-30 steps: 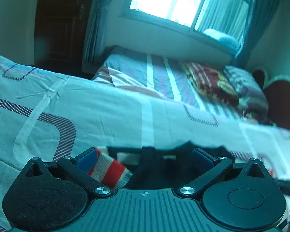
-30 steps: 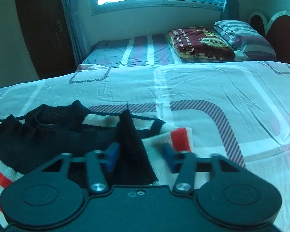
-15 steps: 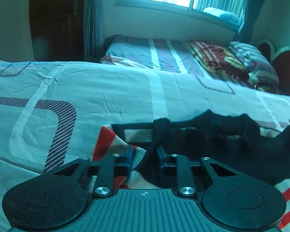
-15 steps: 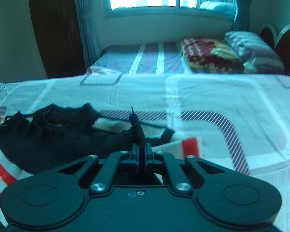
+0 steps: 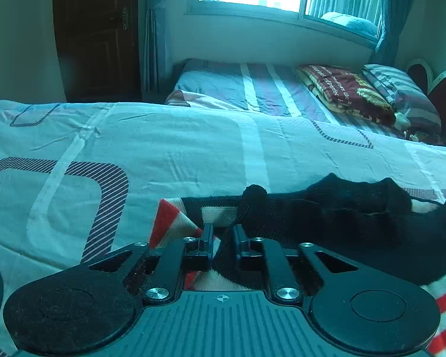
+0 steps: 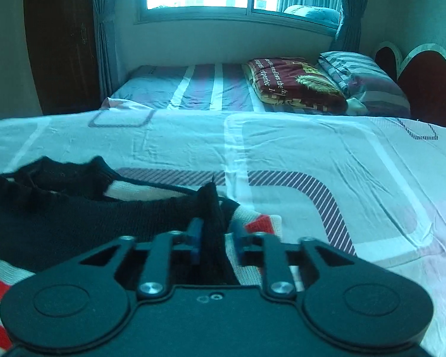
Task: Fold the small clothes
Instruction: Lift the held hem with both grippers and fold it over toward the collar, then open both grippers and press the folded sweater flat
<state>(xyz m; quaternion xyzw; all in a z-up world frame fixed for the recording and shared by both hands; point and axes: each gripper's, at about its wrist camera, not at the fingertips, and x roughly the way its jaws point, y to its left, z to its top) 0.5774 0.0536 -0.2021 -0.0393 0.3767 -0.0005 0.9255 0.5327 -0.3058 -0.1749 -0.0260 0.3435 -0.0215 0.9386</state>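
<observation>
The knitted garment [image 5: 342, 226] — black with cream and red stripes — lies on the patterned bedsheet [image 5: 163, 154], right in front of both grippers. From the left wrist, its red-and-cream corner shows at the left and a raised fold of black knit stands between the fingers of the left gripper [image 5: 222, 238], which are drawn close and pinch that fold. From the right wrist, the other end of the garment [image 6: 74, 217] appears, with a red-striped corner to the right; a peak of black fabric rises between the right gripper [image 6: 215, 236] fingers, which sit a little apart — whether they press the cloth I cannot tell. Only this view shows the sheet [image 6: 312, 154] stretching clear to the right side. The gripper bodies hide the garment's near edge, and its overall shape is hard to make out.
</observation>
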